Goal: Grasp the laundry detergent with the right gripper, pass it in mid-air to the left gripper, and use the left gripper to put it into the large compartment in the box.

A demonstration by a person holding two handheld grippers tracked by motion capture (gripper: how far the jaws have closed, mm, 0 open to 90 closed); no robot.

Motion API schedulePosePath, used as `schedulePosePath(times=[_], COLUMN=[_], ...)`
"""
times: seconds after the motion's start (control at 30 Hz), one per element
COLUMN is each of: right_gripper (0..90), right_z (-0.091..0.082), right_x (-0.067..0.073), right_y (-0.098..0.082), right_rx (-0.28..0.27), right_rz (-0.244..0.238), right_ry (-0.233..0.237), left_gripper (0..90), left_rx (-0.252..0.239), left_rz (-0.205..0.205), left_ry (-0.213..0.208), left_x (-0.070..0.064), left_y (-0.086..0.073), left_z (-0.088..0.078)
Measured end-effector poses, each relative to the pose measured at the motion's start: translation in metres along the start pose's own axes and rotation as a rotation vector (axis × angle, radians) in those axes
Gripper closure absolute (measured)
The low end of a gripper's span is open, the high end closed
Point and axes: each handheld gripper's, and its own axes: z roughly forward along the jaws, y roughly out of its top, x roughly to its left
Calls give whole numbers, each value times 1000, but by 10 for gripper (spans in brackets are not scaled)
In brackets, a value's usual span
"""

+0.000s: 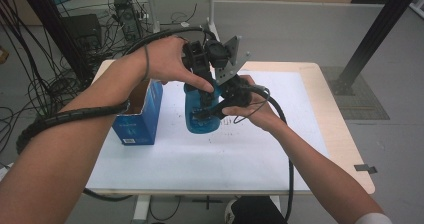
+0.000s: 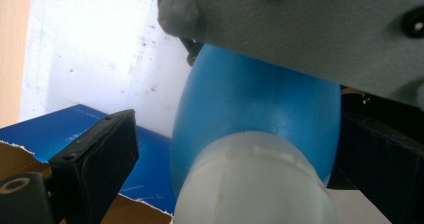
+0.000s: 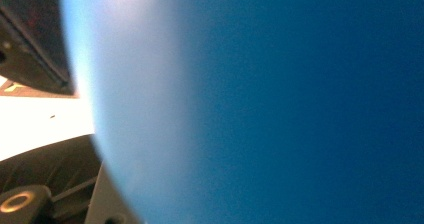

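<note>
A blue bottle (image 1: 202, 116) with a white cap stands upright in the middle of the white-covered table (image 1: 250, 159). My left gripper (image 1: 202, 86) comes down on it from above. In the left gripper view its jaws (image 2: 240, 179) stand open to either side of the white cap (image 2: 250, 184), with a gap showing at the left finger (image 2: 95, 169). My right gripper (image 1: 209, 111) reaches in from the right and is shut on the bottle's body. In the right gripper view the blue bottle (image 3: 275, 104) is close up, with one black finger (image 3: 30, 44) against it.
An open blue cardboard box (image 1: 137, 116) stands just left of the bottle, also seen as the blue box (image 2: 55, 129) in the left gripper view. The right gripper's grey plate (image 2: 300, 29) hangs over the bottle. Cables (image 1: 30, 84) lie on the floor at left; a black post (image 1: 380, 34) rises at right.
</note>
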Motion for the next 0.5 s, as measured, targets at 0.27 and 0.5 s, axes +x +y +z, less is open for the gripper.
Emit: schedulePosePath(times=[0.27,0.5], right_gripper=[439,438], right_z=[0,0], right_x=[0,0], right_y=[0,0], right_rx=[2,2], right_rz=[1,-1], right_ry=[-1,2], left_gripper=[57,57], left_rx=[-6,0], left_rz=[-5,0], left_ry=[-2,-2], left_x=[0,0], left_y=[0,-1], left_z=[1,0])
